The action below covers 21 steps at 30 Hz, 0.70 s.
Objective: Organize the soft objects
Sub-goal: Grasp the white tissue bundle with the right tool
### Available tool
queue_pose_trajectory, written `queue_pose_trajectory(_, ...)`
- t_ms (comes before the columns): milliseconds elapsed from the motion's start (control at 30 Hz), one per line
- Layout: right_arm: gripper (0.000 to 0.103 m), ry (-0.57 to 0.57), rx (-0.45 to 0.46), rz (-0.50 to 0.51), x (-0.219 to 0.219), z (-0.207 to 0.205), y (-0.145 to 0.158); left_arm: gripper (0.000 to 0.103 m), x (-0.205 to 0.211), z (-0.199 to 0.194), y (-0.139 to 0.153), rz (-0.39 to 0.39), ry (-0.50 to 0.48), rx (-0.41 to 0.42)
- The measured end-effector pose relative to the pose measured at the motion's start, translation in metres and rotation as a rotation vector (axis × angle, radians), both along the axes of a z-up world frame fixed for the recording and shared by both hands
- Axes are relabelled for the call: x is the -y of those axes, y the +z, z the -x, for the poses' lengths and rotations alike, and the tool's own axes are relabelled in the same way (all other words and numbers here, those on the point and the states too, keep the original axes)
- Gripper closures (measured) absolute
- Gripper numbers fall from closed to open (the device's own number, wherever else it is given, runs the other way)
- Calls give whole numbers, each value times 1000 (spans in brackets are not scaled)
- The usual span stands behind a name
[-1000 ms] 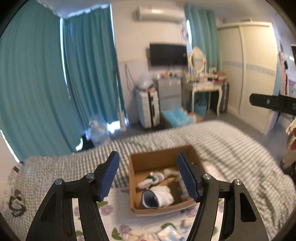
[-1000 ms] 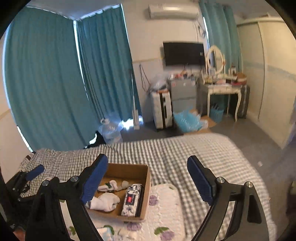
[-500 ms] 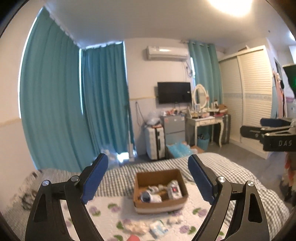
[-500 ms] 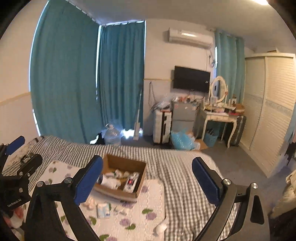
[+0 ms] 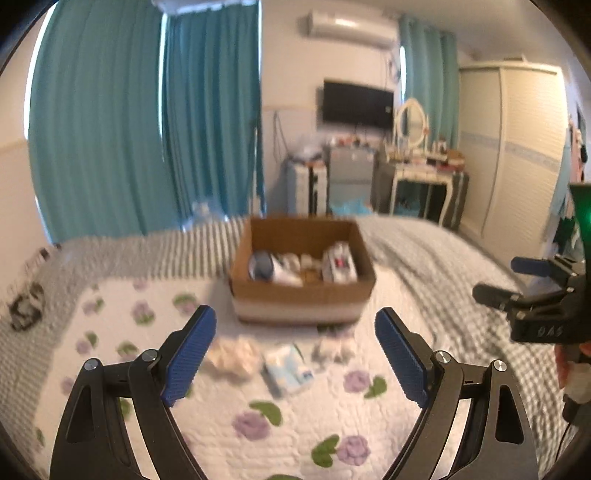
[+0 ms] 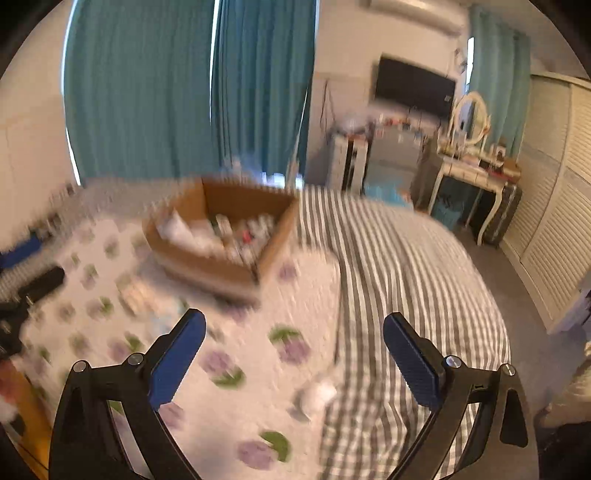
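An open brown cardboard box (image 5: 301, 291) sits on a white quilted mat printed with purple flowers and green leaves (image 5: 229, 417), which is spread over a bed covered in grey-and-white checked bedding (image 5: 436, 266). Inside the box lie several soft items: a rolled white-and-navy sock (image 5: 264, 266), other pale bundles, and a small patterned pack with a red patch (image 5: 340, 263). The view is blurred, so finer detail cannot be made out.

On the mat just in front of the box lie three loose soft things: a crumpled cream-coloured fabric bundle (image 5: 236, 356), a small pale-blue and white packet (image 5: 290, 371) beside it, and a small whitish crumpled piece (image 5: 332, 349) to the right. In the right wrist view, a small white rolled bundle (image 6: 317, 395) rests at the mat's edge, where it meets the checked bedding, well apart from the box (image 6: 225, 240).

The left gripper (image 5: 291, 356) hovers above the mat with its blue-padded fingers spread wide and nothing between them; the loose items appear between its fingers, farther off. The right gripper (image 6: 293, 356) is likewise spread wide and empty, above the mat near the white bundle. Each gripper shows at the edge of the other's view.

Beyond the bed hang long teal curtains (image 5: 147, 122). Against the far wall are a black wall-mounted television (image 5: 357, 105), a white air conditioner (image 5: 347, 27), a white dressing table with an oval mirror (image 5: 417, 166) and a cream louvred wardrobe (image 5: 517, 147).
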State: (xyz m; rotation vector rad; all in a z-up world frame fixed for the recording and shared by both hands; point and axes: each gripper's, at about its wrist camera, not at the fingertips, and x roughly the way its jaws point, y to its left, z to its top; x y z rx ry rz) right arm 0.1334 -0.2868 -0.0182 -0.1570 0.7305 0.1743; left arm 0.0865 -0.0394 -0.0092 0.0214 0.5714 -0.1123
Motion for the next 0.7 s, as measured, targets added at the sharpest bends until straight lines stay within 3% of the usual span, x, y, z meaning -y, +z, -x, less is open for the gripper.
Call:
queue_pose_trajectory(100,6,12,-95,79,11,-16,-56,14,14,-10,-39,-3,7,-75)
queue_pose_trajectory(200,8,16,-189,63,24,-29,-99,14,28,-26,-78,-7,12,-150)
queue_pose_trajectory(333,29,27,-315,62,33,-45,-149,14,46,-37,-110,-33,-16,-205)
queue_pose_trajectory(400,37,35,-351,45,37,-50,-161,14,49,-41,-117,-41,-24,-213)
queue_pose_trajectory(467,65,28,-402,24,42,-57,-173,14,53,-48,-124,-41,-38,-229)
queue_pose_trajectory(533,67,25,-424,-15,49,-61,-176,14,57,-55,-130,-40,-50,-245)
queue_pose_trajectory(700,69,16,-324,-110,64,-73,-143,14,59,-73,-139,-33,-59,-251)
